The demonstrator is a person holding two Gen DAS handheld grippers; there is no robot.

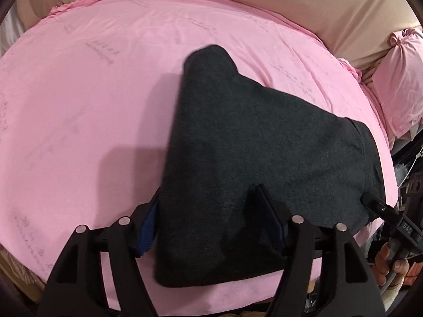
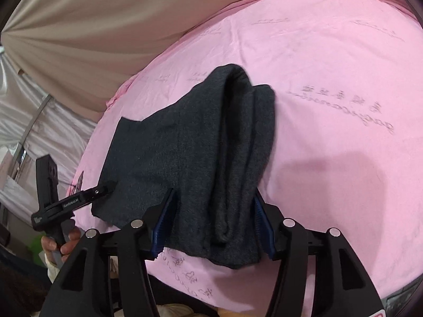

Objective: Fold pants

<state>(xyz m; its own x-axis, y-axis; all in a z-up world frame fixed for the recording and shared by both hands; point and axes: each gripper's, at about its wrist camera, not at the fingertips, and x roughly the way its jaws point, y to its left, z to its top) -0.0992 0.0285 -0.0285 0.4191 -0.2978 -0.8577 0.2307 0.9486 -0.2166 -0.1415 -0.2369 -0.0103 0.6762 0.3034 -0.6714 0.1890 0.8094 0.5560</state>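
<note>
Dark grey pants lie folded on a pink sheet. In the left wrist view my left gripper is open, its blue-padded fingers set wide on either side of the pants' near edge. The right gripper shows at the pants' far right edge. In the right wrist view the pants hang bunched between the wide-set fingers of my right gripper. I cannot tell if they grip the cloth. The left gripper touches the pants' left corner.
A beige fabric backdrop rises behind the bed. A pink pillow lies at the right. Clutter sits past the bed's right edge. A white curtain and metal pole stand at the left.
</note>
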